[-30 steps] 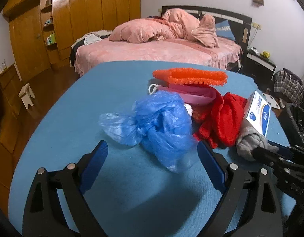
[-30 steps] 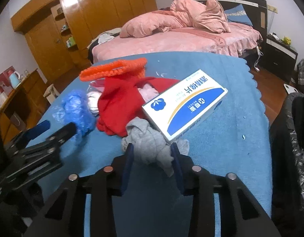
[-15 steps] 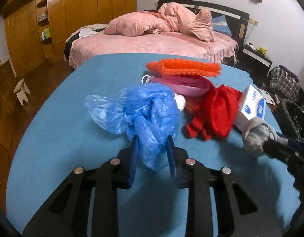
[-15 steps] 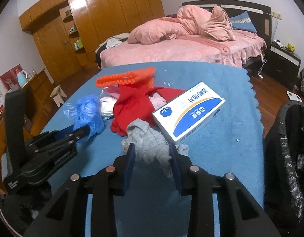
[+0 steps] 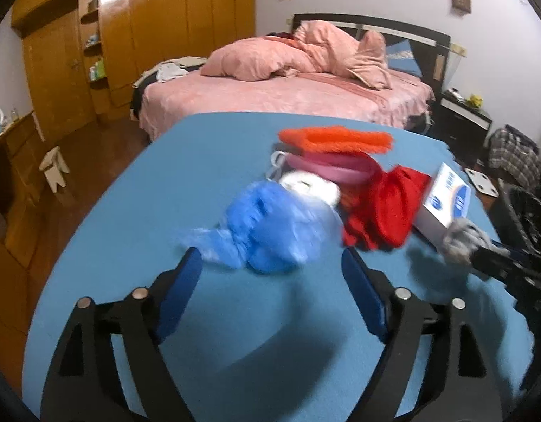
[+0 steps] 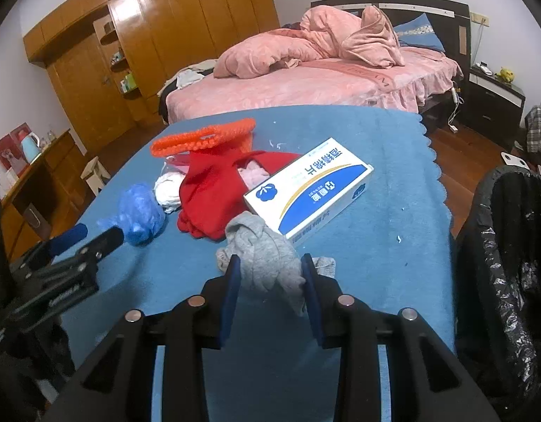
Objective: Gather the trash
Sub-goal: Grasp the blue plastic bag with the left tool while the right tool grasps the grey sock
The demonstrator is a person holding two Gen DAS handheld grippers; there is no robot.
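place: home bedroom | bed (image 6: 305, 84) with pink sheet, rumpled pink duvet (image 6: 305, 49), dark headboard (image 5: 372, 23) | wooden wardrobe wall (image 6: 186, 35) with open shelves | dark nightstand (image 6: 495, 102) | wood floor (image 5: 94, 154), small stool (image 5: 54, 168) | kettle (image 6: 29, 146) on side cabinet | blue-covered table (image 6: 393, 183) in front
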